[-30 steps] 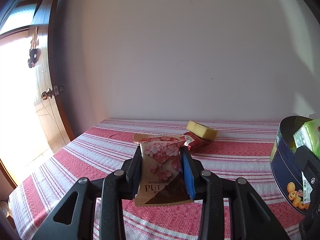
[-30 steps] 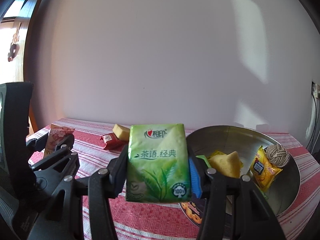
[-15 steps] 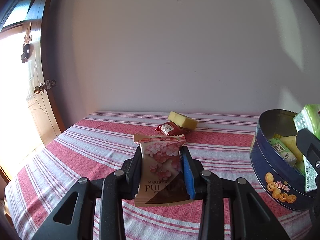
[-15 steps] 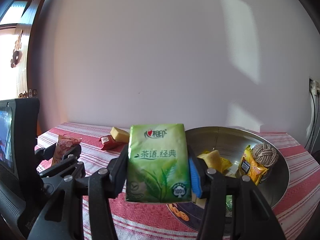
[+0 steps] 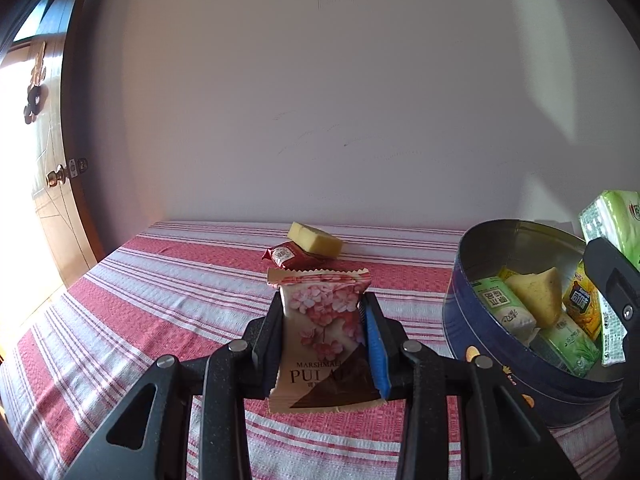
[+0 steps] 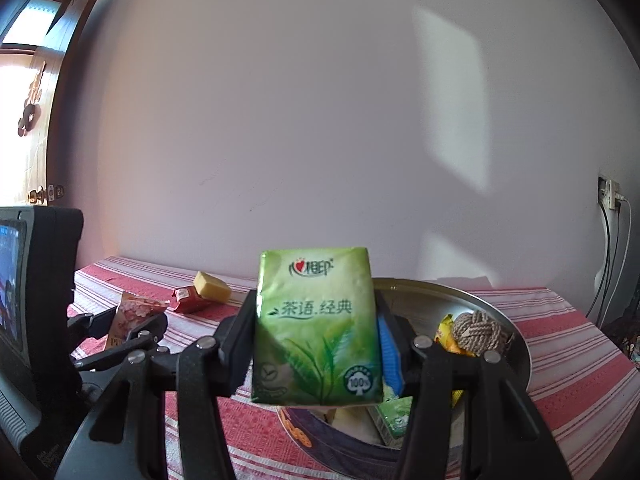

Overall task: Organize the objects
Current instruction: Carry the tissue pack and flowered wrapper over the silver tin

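My left gripper (image 5: 323, 312) is shut on a pink marshmallow packet (image 5: 322, 332) printed with blossoms, held upright above the striped cloth. Just to its right stands a round dark blue tin (image 5: 492, 332), holding several packets and a yellow wedge. My right gripper (image 6: 316, 320) is shut on a green tissue pack (image 6: 316, 328), held upright above the tin's (image 6: 516, 344) near rim. That view also shows the left gripper (image 6: 132, 320) with its packet at the left. The green tissue pack (image 5: 612, 220) shows at the right edge of the left wrist view.
A red snack packet (image 5: 286, 256) and a yellow block (image 5: 316, 236) lie together near the wall at the back of the red-and-white striped table (image 5: 160, 304). A knotted rope ball (image 6: 476, 330) sits in the tin. A door with a knob (image 5: 56, 178) is at the left.
The left gripper has moved right with the marshmallow packet, so the tin now shows more fully beside it. The right gripper has turned slightly over the tin, the green pack still held.
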A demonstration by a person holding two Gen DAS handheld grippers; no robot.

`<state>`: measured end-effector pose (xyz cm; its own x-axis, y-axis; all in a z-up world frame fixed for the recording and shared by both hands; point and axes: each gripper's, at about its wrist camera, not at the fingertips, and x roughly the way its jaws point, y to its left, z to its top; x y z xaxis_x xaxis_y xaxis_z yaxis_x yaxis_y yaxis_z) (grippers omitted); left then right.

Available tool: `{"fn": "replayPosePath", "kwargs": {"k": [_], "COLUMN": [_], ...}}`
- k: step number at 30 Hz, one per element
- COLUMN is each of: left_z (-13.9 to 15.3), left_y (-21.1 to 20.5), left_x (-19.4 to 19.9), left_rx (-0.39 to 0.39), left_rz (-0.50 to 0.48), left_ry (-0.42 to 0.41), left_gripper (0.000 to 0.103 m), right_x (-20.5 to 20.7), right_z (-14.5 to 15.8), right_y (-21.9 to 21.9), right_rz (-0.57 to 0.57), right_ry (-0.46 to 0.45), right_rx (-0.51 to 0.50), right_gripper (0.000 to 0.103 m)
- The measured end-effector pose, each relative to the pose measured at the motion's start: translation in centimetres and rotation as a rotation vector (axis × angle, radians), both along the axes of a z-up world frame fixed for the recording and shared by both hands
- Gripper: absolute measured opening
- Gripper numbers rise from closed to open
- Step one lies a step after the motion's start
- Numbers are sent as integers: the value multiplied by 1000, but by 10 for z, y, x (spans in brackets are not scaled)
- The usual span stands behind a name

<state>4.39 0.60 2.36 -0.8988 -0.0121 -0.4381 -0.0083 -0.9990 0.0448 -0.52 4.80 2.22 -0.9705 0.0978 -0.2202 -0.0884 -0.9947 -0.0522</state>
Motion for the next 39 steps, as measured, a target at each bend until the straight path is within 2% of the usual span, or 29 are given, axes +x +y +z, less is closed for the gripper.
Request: {"fn": "replayPosePath", "kwargs": {"k": [14, 17, 27, 39], "left_z": [20, 25, 34, 38], "left_y": [25, 33, 62, 88], "left_x": [13, 14, 13, 8], "left_rx": [11, 12, 7, 23], "left_rz": [-62, -80, -144, -193], "left_ry": [50, 61, 93, 91], "left_gripper": [39, 39, 39, 39], "right_x": [-24, -13, -22, -25], "right_z": [2, 2, 3, 3], "right_y": [5, 4, 35, 40], "right_rz": [-45, -67, -167, -214], "right_ry": [29, 27, 14, 10], "right_rx": [4, 4, -47, -39], "right_gripper": [53, 53, 53, 53]}}
